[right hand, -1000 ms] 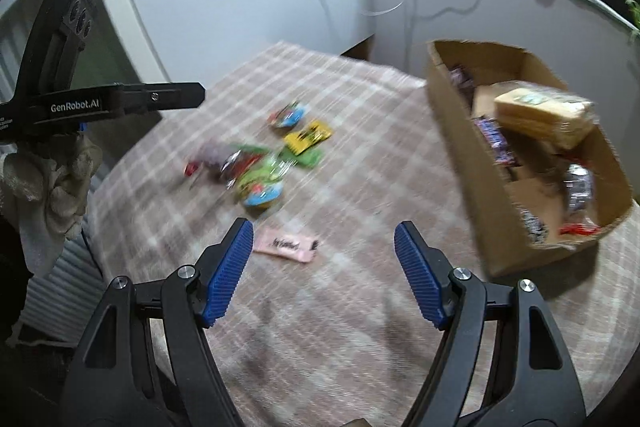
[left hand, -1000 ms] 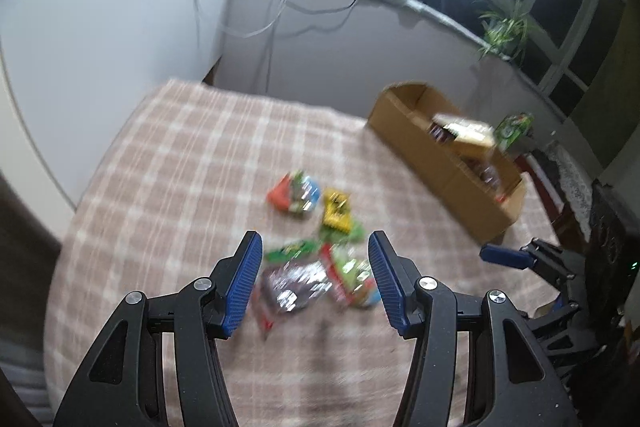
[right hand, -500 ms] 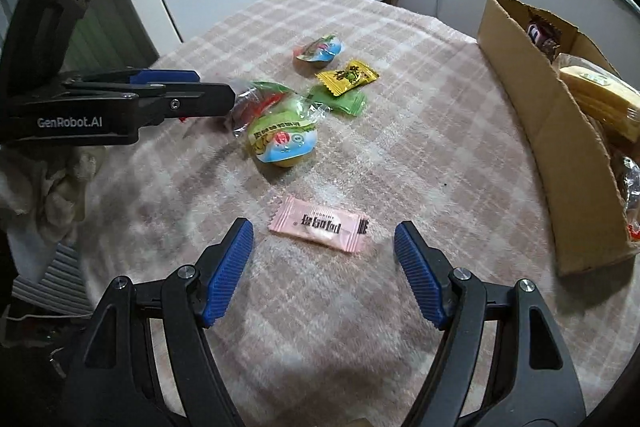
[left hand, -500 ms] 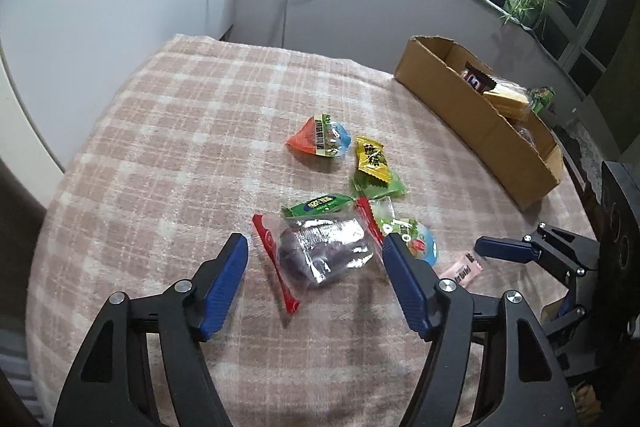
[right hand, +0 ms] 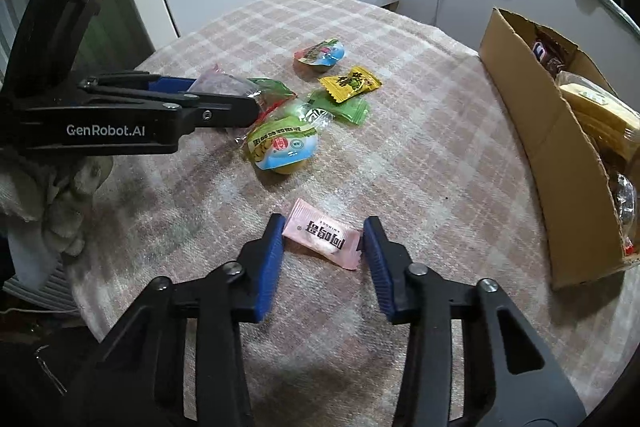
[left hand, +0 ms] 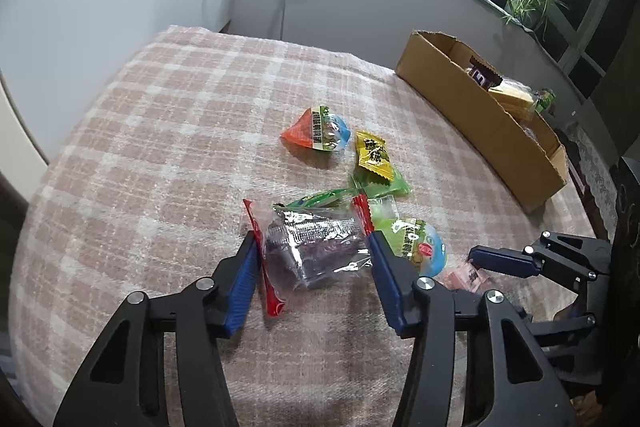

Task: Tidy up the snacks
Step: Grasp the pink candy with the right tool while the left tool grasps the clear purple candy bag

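Observation:
A clear foil packet with red ends lies on the checked cloth between the blue pads of my left gripper. The jaws are closing, and the pads stand at the packet's two sides without squashing it. In the right wrist view a pink packet lies flat between the jaws of my right gripper. These jaws are closing too, with the pads at the packet's ends. A round green and blue snack, a yellow sweet, a green wrapper and an orange and blue pouch lie loose nearby.
A cardboard box with several snacks inside stands at the right edge of the table. A wall with hanging cables lies behind the table. My left gripper reaches in from the left of the right wrist view, above a hand in a white glove.
Both grippers have sunk to the cloth. The left jaws widened, then narrowed around the clear packet. The right jaws narrowed from wide apart to the ends of the pink packet.

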Motion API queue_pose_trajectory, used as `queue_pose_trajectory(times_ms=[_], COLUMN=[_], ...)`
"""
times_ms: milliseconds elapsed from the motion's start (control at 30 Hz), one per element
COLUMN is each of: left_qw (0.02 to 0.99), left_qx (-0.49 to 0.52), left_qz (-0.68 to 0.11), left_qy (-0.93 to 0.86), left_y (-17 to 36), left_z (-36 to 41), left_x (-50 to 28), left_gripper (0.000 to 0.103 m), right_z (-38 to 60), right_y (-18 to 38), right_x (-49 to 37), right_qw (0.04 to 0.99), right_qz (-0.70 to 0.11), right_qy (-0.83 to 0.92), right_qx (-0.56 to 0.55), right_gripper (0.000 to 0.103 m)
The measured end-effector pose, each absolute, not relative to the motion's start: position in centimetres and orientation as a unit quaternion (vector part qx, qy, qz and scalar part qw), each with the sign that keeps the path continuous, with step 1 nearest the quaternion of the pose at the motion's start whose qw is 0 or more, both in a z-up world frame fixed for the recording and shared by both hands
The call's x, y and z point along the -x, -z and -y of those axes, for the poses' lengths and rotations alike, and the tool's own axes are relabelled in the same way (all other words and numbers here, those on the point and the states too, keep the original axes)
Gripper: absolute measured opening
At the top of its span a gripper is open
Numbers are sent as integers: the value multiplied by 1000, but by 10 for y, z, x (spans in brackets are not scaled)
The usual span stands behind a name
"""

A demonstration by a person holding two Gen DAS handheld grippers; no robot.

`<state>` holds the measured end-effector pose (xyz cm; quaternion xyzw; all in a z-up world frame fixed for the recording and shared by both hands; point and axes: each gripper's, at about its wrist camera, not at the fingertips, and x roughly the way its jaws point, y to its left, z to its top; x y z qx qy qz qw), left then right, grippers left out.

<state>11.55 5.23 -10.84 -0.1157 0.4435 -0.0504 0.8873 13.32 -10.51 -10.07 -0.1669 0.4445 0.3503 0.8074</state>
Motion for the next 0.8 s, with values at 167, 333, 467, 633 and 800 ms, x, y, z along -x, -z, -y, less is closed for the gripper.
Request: queue_pose_trajectory(times_ms=[167,333,467,633,800], left_qw=[891,892,894,894,896], left_qx=[115,124,126,130,131], left_qz=[-438,-433,-429,-427,-423], left_qy=[47,42,36,33,33], left_y=[107,103,100,99,97], left_z=[-55,-63,-66,-69,-69], left_x=[-109,-100,-96,-94,-93], left_gripper=[51,51,51,51,51], right_z=[109,115,116,120,139], right_y=[100,94,93,91,84], right_x=[-133,-132,-133,-134,-143], right_qw=[810,815,814,815,828], right_qz=[-443,-437,-437,-439,-440], right_qy=[-349,-352,-355,-354,-329], right_qx=[160,145,143,131,114], right_gripper=[35,24,22,16,8])
